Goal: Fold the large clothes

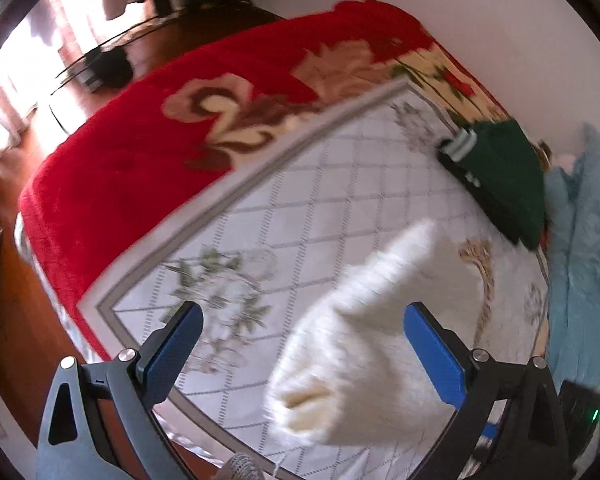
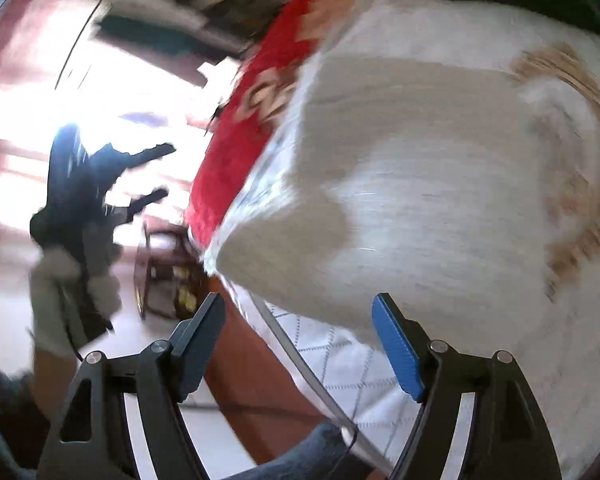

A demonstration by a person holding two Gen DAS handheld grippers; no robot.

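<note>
Bed [image 1: 340, 200] under quilted sheet, red blanket [image 1: 140, 168] beside.

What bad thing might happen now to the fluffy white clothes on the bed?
1. The white garment lies loose between the left gripper's open fingers, not pinched; a fold that was started may flop back.
2. In the right wrist view the garment reaches close to the edge of the quilted mat, so it might slide toward the floor.
3. The right gripper is open too, and its picture is blurred, so a rushed grab could miss the cloth.
</note>
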